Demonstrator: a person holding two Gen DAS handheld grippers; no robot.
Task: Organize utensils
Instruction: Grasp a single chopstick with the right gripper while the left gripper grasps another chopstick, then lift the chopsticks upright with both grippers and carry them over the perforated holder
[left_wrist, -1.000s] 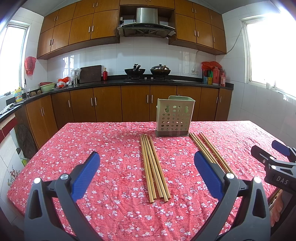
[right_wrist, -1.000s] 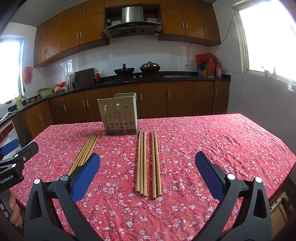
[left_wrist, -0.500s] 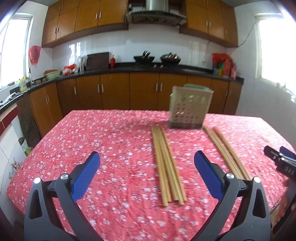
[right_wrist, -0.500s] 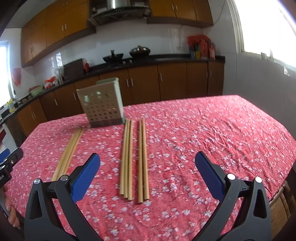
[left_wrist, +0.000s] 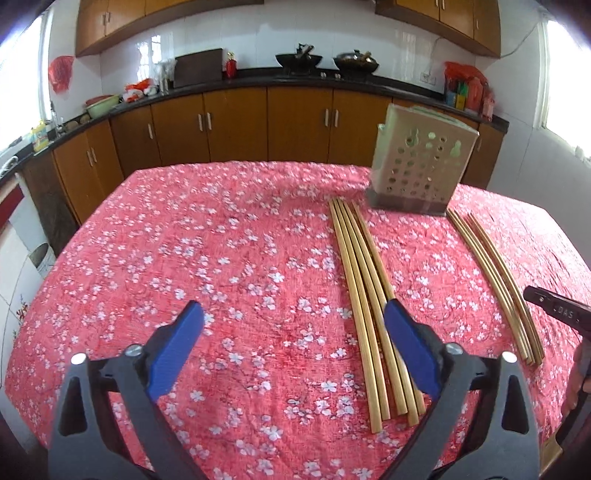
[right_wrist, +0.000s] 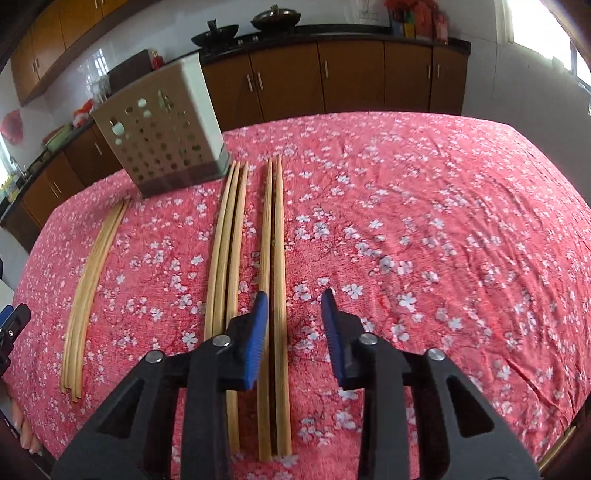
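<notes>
So, through your left wrist camera, the left gripper (left_wrist: 291, 343) has its jaws wide apart, just narrowed a touch, with nothing between them but the floral tablecloth (left_wrist: 207, 258). The left bundle of chopsticks (left_wrist: 369, 295) lies just beside its right-hand pad (left_wrist: 412, 350), which overlaps the sticks in view; whether it touches them you cannot tell. Beyond, the perforated utensil holder (left_wrist: 417, 170) stands upright at the far end of the table, and a second bundle (left_wrist: 495, 280) lies well to the right, near the tip of your other tool.

Through your right wrist camera, the right gripper (right_wrist: 293, 328) has just been closing to a narrow gap above the rightmost pair of chopsticks (right_wrist: 275, 280). One stick shows in the gap, yet the pads do not press on it, so nothing is held. Three more chopsticks (right_wrist: 225, 266) lie just left of that pair.

By my reading, you are at the very start: every chopstick in view lies on the cloth, none visibly in the holder, so all the loading remains.
</notes>
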